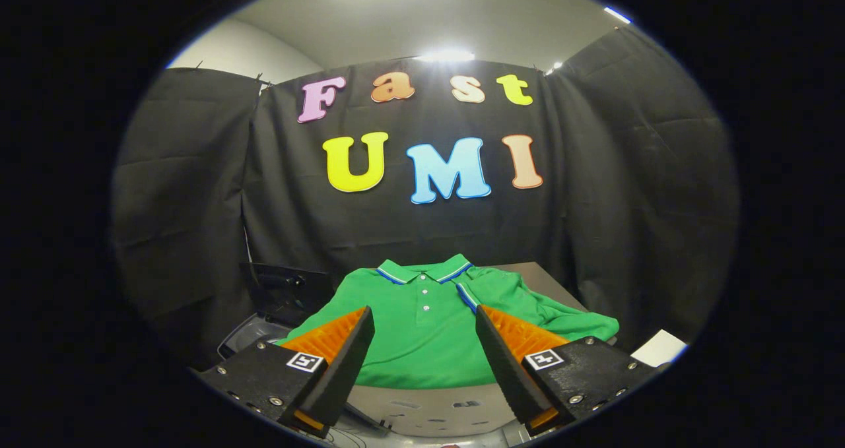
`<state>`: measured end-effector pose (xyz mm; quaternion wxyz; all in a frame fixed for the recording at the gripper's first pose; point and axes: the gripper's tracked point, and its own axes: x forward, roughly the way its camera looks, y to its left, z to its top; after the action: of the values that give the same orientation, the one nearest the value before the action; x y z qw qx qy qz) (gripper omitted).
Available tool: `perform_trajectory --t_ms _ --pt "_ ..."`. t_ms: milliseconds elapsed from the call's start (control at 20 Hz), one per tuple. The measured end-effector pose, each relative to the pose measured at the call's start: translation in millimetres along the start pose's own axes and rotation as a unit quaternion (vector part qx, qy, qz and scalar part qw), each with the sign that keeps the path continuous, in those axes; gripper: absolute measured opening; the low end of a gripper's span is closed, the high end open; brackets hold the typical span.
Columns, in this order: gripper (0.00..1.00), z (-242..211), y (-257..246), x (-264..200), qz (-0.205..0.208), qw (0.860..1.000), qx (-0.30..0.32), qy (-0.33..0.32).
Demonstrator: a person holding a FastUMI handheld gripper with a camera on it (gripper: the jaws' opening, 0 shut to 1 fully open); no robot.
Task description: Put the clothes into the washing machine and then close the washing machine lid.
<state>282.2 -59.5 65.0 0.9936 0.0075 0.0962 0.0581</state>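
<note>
To the left of the claw's left finger and a little beyond it, a dark machine (280,303) with its lid raised is hard to read: the lifted lid (287,288) is a dark panel against the black cloth wall (198,191), and below it only a sliver of a pale rounded rim (247,332) peeks out, the rest being covered by the left finger's mount and the shirt's edge (so what is inside cannot be seen). The claw (426,319) is spread wide with nothing between its fingers; neither finger touches anything. Just ahead of them, and seen through the gap, a green polo shirt (422,342) lies front up on a pale table (429,405), its striped collar on the far side and its button placket running toward the claw. Its left shoulder and sleeve are hidden behind the left finger, and its near hem stops short of the table's front edge. Faint marks on the bare strip of table nearest the claw are too blurred to make out. Beyond the right finger, the shirt's other sleeve is bunched and folded over, partly blocked by that finger. Further right, past the finger's mount, a white sheet (660,348) lies near the table's corner, cut off so that its shape stays unclear.
</note>
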Motion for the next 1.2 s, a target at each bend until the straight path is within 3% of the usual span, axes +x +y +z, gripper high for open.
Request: perform_trajectory --t_ms 300,750,950,1200 --pt "0.95 -9 6 58 0.013 0.999 0.003 0.048" --pt "0.95 -29 -14 139 -0.01 0.991 0.021 0.132" --pt "0.95 -49 -17 156 -0.012 0.981 0.021 0.192" --pt "0.96 -50 -14 159 -0.019 0.976 -0.037 0.213"
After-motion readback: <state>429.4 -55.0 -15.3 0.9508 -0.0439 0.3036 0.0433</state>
